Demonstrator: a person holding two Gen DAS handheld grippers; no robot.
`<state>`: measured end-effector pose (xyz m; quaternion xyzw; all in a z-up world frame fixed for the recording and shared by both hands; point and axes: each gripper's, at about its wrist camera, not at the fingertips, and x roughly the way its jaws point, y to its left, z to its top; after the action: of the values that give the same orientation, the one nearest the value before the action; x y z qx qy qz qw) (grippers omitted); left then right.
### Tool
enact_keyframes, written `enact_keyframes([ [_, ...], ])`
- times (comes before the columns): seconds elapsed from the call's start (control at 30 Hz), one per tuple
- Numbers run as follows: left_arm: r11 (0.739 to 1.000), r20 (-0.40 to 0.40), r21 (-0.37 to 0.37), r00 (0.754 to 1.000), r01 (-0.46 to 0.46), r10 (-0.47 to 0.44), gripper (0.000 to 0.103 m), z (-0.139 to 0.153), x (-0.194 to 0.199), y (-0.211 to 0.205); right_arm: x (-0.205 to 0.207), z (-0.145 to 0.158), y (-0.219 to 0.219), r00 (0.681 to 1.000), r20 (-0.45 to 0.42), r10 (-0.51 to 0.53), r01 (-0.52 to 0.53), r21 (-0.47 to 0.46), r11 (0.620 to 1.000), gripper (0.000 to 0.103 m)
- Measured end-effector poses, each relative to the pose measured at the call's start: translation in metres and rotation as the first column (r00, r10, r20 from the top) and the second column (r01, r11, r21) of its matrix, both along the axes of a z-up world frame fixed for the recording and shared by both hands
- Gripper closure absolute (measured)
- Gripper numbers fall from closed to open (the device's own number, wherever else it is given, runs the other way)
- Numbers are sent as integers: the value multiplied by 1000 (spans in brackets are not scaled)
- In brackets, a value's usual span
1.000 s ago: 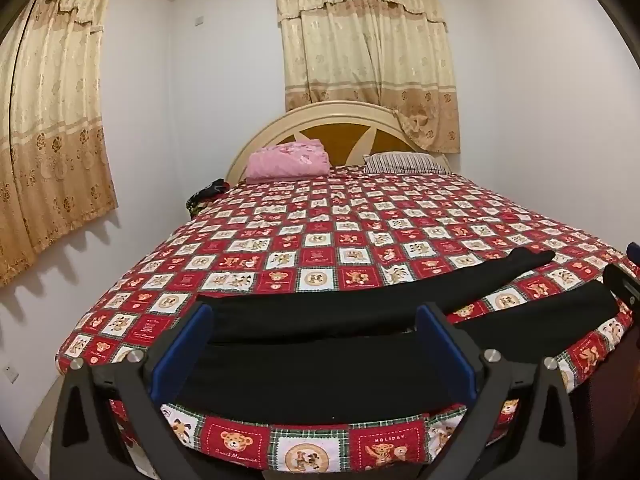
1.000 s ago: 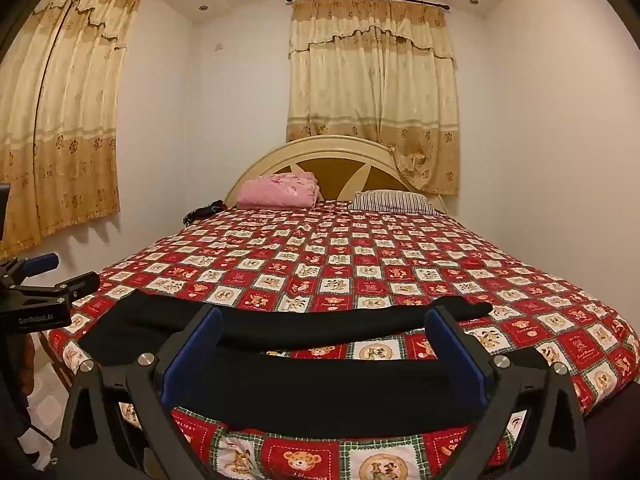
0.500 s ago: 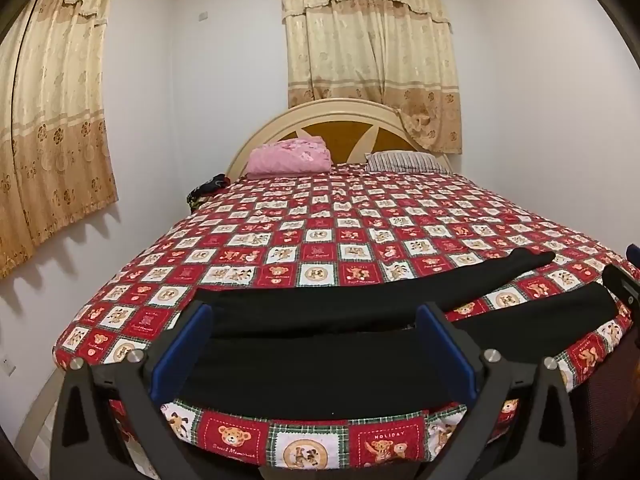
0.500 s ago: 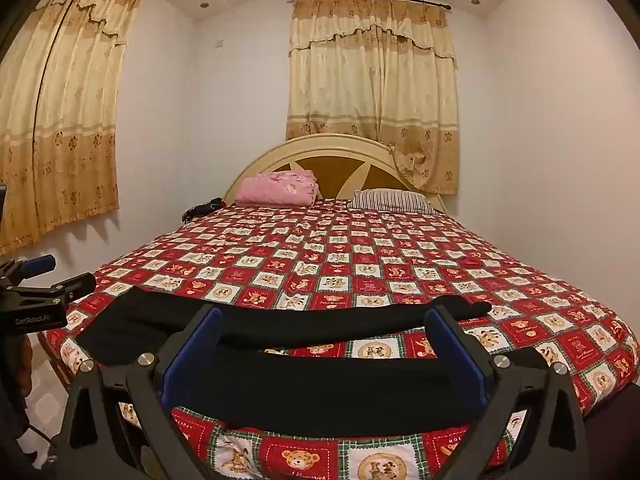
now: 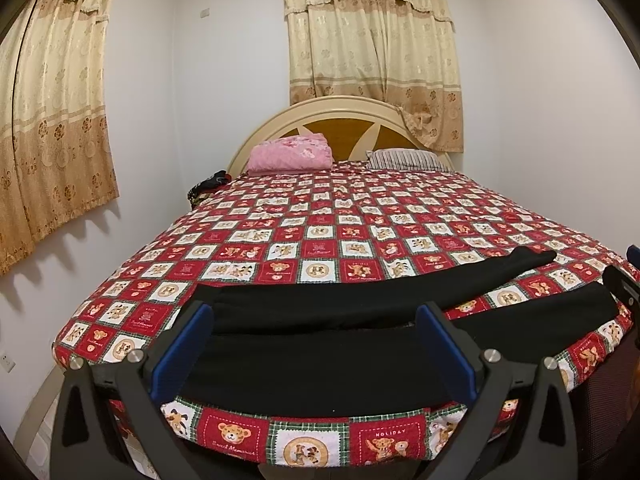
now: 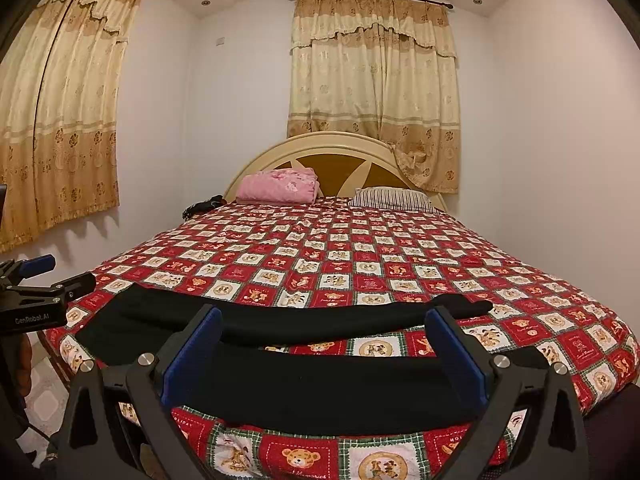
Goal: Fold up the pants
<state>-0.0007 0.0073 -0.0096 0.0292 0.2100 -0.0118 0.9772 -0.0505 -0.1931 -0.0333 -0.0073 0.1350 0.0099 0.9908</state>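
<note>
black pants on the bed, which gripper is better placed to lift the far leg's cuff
Likely the right gripper: it hangs open near the far leg's cuff; the left gripper faces the waist end of the black pants.

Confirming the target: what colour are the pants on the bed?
Plain black pants, clearest in the right wrist view.

Each black gripper (image 5: pixel 312 350) (image 6: pixel 324 354) has blue pads and silver screws.

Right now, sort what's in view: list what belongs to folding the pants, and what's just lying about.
For the job:
- black pants, spread across the foot of the bed
- left gripper, open
- right gripper, open

Lying about:
- pink blanket
- striped pillow
- dark bundle at the bed's far left edge
</note>
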Motion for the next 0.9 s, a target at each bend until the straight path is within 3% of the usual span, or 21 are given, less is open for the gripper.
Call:
enact_keyframes([
  [0.9,1000,-2,-5,1000,1,-1,0,0,0,4,-1,-4,2,1000,-8,-1,1,-9,1000,1],
])
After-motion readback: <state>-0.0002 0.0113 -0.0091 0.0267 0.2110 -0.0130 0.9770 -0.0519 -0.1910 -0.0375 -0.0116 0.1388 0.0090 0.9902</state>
